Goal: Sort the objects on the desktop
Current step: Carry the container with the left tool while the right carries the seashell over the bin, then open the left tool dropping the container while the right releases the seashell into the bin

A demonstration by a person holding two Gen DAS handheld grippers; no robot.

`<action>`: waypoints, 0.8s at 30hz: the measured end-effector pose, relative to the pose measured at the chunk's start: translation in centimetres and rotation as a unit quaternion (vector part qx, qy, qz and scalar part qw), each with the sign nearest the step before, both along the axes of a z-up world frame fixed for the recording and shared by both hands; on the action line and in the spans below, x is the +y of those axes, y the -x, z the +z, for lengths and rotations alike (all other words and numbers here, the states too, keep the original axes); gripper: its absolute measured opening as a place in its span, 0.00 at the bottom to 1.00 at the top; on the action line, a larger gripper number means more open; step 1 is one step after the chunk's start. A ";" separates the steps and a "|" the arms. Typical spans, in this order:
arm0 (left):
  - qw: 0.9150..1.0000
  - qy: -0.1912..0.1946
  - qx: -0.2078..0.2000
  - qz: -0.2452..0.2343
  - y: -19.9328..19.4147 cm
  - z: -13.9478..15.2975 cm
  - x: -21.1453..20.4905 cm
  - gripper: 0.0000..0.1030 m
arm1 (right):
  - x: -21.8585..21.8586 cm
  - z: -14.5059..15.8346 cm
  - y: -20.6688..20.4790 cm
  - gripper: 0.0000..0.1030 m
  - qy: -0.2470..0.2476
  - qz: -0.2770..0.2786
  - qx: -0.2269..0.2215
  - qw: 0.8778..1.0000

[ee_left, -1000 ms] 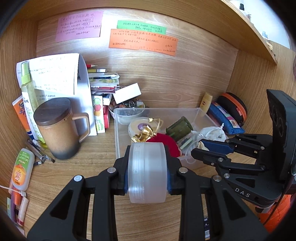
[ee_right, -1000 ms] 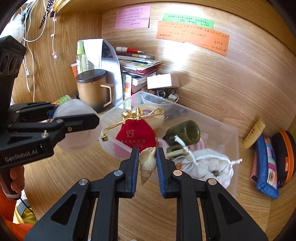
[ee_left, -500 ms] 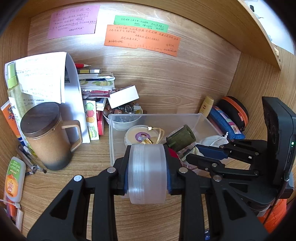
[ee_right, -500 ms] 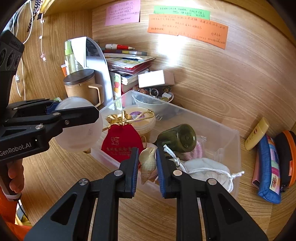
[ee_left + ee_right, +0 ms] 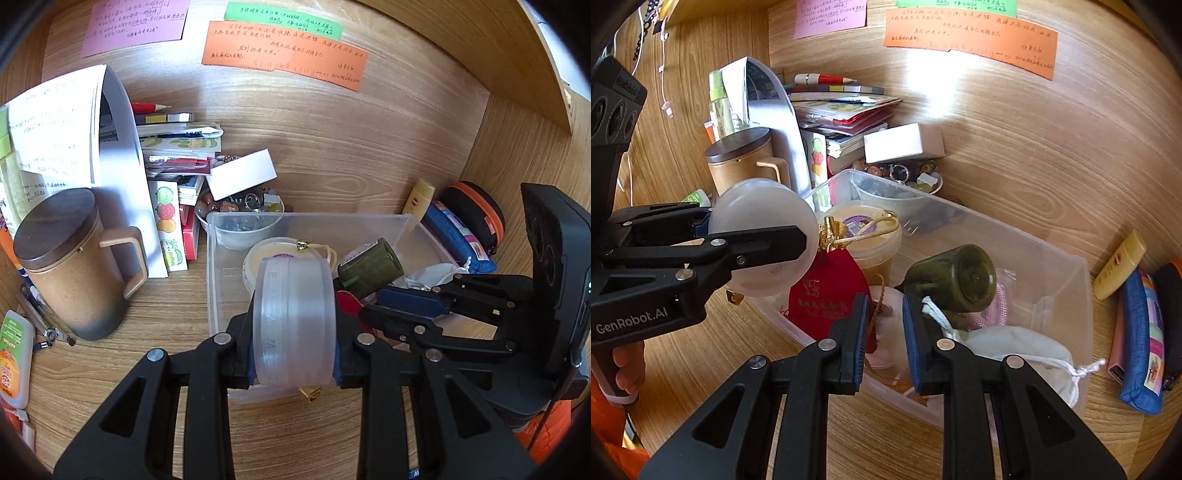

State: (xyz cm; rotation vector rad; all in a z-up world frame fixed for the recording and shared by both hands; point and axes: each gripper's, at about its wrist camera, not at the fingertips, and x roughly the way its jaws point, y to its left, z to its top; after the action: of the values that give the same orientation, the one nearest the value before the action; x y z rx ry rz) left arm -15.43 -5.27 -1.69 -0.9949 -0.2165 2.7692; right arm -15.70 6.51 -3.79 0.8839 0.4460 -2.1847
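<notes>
My left gripper (image 5: pixel 295 332) is shut on a translucent round plastic box (image 5: pixel 295 321), held on edge over the near left wall of the clear bin (image 5: pixel 314 218). The right wrist view shows that box (image 5: pixel 764 236) from its flat side. My right gripper (image 5: pixel 885 314) hangs over the bin (image 5: pixel 1015 236) with its pads tight on a small pale seashell (image 5: pixel 883 325), hard to pick out against the contents below. In the bin lie a red pouch (image 5: pixel 827 295), a green jar (image 5: pixel 960 273), a white drawstring bag (image 5: pixel 1015 347) and a yellow tub (image 5: pixel 871 229).
A brown lidded mug (image 5: pixel 70 266) stands left of the bin, with papers and stacked books (image 5: pixel 177 147) behind it. A white box (image 5: pixel 240 173) rests over a bowl of beads. A blue pencil case (image 5: pixel 458 236), an orange-rimmed case (image 5: pixel 476 210) and a yellow tube (image 5: pixel 419 195) lie right.
Both grippers have come forward and a little down toward the bin. The right gripper with the shell now hangs over the bin's inside instead of its near wall. Both grips are unchanged.
</notes>
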 end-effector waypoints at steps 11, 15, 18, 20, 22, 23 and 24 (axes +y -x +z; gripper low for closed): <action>1.000 0.012 -0.013 0.007 0.7 -0.8 0.1 0.30 | 0.2 0.5 -0.4 0.17 0.005 0.002 0.019 1.000; 1.000 0.017 -0.018 0.006 1.1 -0.8 0.1 0.36 | 0.4 0.9 -0.5 0.17 0.008 0.000 0.025 1.000; 1.000 0.024 -0.018 0.009 1.4 -0.6 0.2 0.38 | 0.8 1.2 -0.4 0.21 0.014 -0.006 0.025 1.000; 1.000 0.023 -0.015 0.010 1.5 -0.4 0.1 0.45 | 1.1 1.3 -0.3 0.26 0.019 -0.010 0.025 0.999; 0.999 0.026 -0.010 0.017 1.4 -0.1 0.0 0.53 | 1.3 1.5 -0.2 0.31 0.025 -0.014 0.027 0.999; 0.999 0.029 -0.005 0.020 1.3 0.2 0.0 0.54 | 1.4 1.5 -0.2 0.33 0.027 -0.015 0.025 0.999; 0.999 0.030 -0.003 0.023 1.3 0.3 -0.1 0.55 | 1.5 1.6 -0.1 0.33 0.032 -0.014 0.023 0.999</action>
State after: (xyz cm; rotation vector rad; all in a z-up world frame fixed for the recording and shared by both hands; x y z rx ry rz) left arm -16.76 -5.35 -1.35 -1.0244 -0.1601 2.8303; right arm -15.58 8.05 -2.17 0.8113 0.3865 -2.2369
